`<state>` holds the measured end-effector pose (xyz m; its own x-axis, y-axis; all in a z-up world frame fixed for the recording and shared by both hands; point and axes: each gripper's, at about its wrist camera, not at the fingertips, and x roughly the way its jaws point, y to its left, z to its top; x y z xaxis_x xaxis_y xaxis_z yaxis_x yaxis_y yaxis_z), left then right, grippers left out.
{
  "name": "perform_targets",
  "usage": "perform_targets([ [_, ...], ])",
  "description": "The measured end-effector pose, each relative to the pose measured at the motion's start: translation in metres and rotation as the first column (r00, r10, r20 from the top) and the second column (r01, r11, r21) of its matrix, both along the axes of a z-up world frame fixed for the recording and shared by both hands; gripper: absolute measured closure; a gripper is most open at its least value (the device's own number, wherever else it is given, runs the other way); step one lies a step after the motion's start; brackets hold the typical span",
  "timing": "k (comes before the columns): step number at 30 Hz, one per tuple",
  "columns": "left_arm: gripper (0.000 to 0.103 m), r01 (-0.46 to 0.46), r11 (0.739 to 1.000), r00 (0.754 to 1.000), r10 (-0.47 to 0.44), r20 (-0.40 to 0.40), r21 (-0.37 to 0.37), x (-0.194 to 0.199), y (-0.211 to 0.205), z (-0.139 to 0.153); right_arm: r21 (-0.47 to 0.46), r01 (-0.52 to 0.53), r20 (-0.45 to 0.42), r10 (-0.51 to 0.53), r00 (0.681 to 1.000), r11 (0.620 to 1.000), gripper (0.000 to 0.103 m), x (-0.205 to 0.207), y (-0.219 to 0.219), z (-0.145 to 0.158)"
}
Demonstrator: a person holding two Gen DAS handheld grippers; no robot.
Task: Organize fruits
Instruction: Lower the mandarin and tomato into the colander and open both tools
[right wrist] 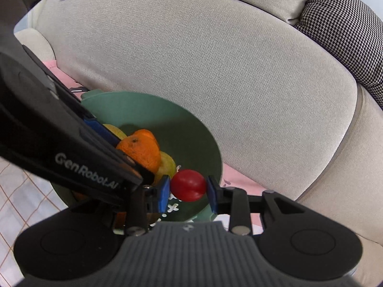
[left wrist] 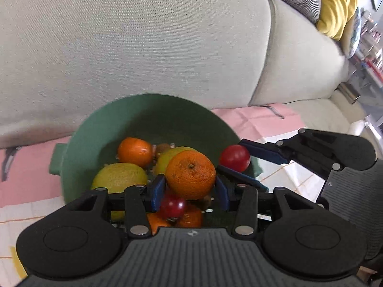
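Note:
A green bowl (left wrist: 100, 129) (right wrist: 148, 110) stands on a pink cloth and holds oranges, yellow lemons (left wrist: 119, 177) and a small dark red fruit (left wrist: 172, 206). My left gripper (left wrist: 190, 189) is shut on an orange (left wrist: 190, 174) just above the bowl's contents; in the right wrist view the same orange (right wrist: 141, 150) shows beside the left gripper's body. My right gripper (right wrist: 188, 189) is shut on a red round fruit (right wrist: 188, 185) over the bowl's near rim. In the left wrist view that red fruit (left wrist: 234, 157) sits between the right gripper's blue pads at the bowl's right edge.
A beige sofa backrest (left wrist: 134, 47) rises right behind the bowl. A black-and-white checked cushion (right wrist: 347, 31) and a yellow cushion (left wrist: 337, 4) lie at the upper right. A pink cloth (left wrist: 251, 119) and a pale checked cloth (left wrist: 292, 174) cover the surface under the bowl.

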<state>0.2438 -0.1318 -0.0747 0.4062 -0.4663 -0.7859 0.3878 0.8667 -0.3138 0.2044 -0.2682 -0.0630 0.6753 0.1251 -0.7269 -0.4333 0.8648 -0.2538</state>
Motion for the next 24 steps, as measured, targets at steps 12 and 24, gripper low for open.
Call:
perform_targets([
  [12, 0.052, 0.039, 0.999, 0.999, -0.038, -0.020, 0.037, 0.003, -0.008, -0.003, -0.003, -0.008, -0.004, 0.008, 1.000, 1.000, 0.073, 0.000, -0.004, 0.001],
  [24, 0.053, 0.018, 0.997, 1.000, -0.018, 0.002, 0.074, 0.004, 0.005, 0.003, 0.033, -0.019, -0.031, 0.020, 0.999, 0.999, 0.073, -0.008, -0.002, 0.002],
])
